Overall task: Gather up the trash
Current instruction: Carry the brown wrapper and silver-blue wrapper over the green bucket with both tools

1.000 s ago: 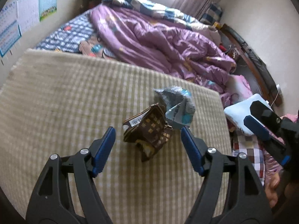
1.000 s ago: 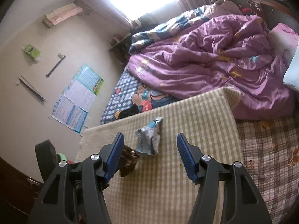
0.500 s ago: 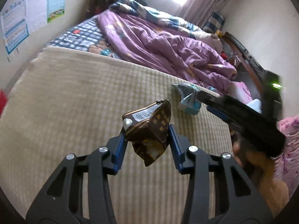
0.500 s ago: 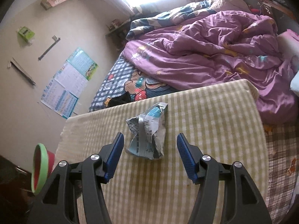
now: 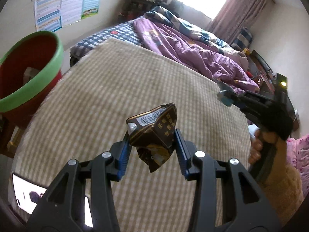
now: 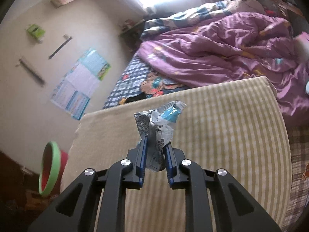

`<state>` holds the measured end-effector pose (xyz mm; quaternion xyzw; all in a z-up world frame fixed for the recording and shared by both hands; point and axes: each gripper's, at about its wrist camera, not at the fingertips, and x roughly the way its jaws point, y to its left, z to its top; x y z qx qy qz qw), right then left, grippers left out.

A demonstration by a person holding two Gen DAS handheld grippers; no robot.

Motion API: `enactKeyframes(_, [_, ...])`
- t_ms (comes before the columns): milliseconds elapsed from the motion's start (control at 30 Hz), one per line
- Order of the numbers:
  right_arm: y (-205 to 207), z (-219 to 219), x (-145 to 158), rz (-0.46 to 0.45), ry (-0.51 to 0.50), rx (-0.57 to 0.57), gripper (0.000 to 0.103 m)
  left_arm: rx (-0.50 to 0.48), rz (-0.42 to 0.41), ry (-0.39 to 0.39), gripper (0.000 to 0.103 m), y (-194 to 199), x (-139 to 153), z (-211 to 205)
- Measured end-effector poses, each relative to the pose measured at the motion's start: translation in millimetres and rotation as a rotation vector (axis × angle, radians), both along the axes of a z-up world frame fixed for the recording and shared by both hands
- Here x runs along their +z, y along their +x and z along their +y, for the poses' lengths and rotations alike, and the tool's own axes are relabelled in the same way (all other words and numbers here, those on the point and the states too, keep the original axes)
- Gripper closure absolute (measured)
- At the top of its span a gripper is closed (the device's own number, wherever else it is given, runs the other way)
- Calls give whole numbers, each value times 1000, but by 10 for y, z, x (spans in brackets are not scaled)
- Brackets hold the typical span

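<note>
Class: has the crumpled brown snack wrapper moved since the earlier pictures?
Yes. The crumpled brown snack wrapper has left the checked beige cloth, lifted in the left gripper.

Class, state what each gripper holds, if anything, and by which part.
Left gripper: brown wrapper, gripped across its middle. Right gripper, closing: silver-blue wrapper, by its lower end.

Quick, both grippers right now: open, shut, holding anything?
Left gripper: shut on the brown wrapper.
Right gripper: jaws closing, pads already pressing the silver-blue wrapper.

Left gripper clamped, right gripper jaws closing.
</note>
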<state>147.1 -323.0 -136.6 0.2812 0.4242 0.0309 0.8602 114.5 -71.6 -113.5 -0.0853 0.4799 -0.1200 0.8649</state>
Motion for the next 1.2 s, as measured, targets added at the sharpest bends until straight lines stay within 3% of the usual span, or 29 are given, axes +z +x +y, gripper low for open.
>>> enactKeyframes(333, [-657, 631, 445, -87, 3, 128, 86, 9, -62, -9, 62, -217, 175, 150])
enactKeyframes(667, [-870, 1053, 708, -143, 27, 205, 86, 1, -102, -21, 62, -423, 306, 282])
enactKeyframes(1200, [-819, 1515, 787, -171, 8, 250, 86, 238, -171, 60, 62, -390, 531, 1421])
